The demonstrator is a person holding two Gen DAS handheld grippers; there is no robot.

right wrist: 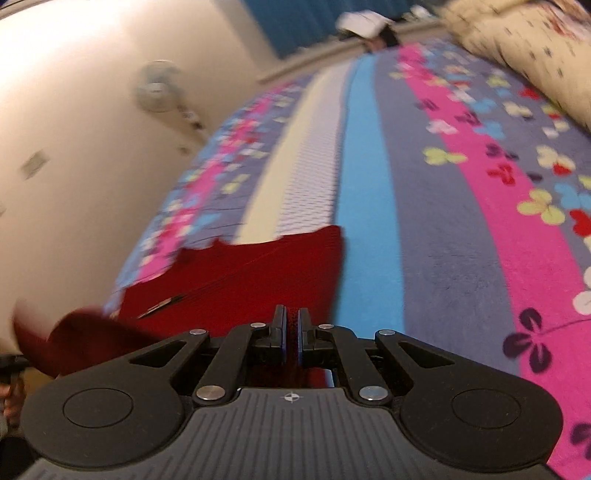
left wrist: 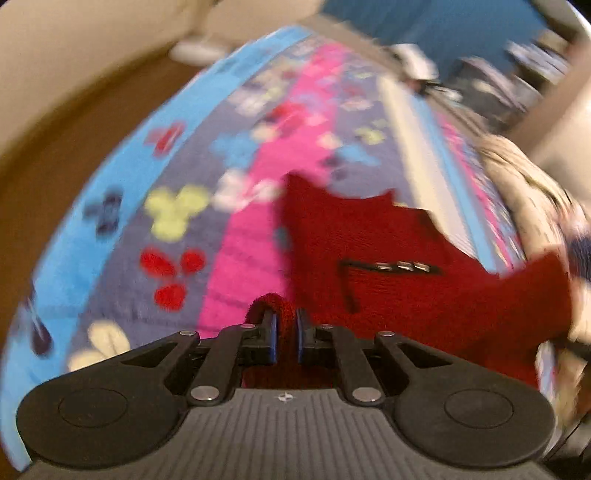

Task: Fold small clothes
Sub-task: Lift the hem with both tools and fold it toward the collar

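The red knit garment (left wrist: 388, 266) is held up just above a bed, pinched at two spots by both grippers, w/ its far part spread toward the bedspread; whether that part touches the cover can't be told thru the blur. Left gripper (left wrist: 286, 334) has its jaws narrow, clamped on a rolled edge of the knit that bulges up over the left pad. Right gripper (right wrist: 292, 334) is likewise nearly closed, a thin strip of red fabric pressed betw. its blue-edged pads. In the left wrist view a dark seam w/ small metal snaps (left wrist: 404, 266) runs across the garment's middle, and a sleeve-like flap (left wrist: 532, 295) hangs off to the right. In the right wrist view the knit (right wrist: 255, 280) stretches away to the left, one loose end (right wrist: 85, 339) drooping near the lower left edge. Under it lies the striped bedspread (right wrist: 436, 229): pink, blue, purple and white bands w/ clover-like prints. A cream patterned quilt (right wrist: 524, 44) is bunched at the far right of the bed. A wall fan (right wrist: 159, 92) sits on the pale wall at left, blue curtain (right wrist: 295, 22) at the far end. Both views are motion-blurred.
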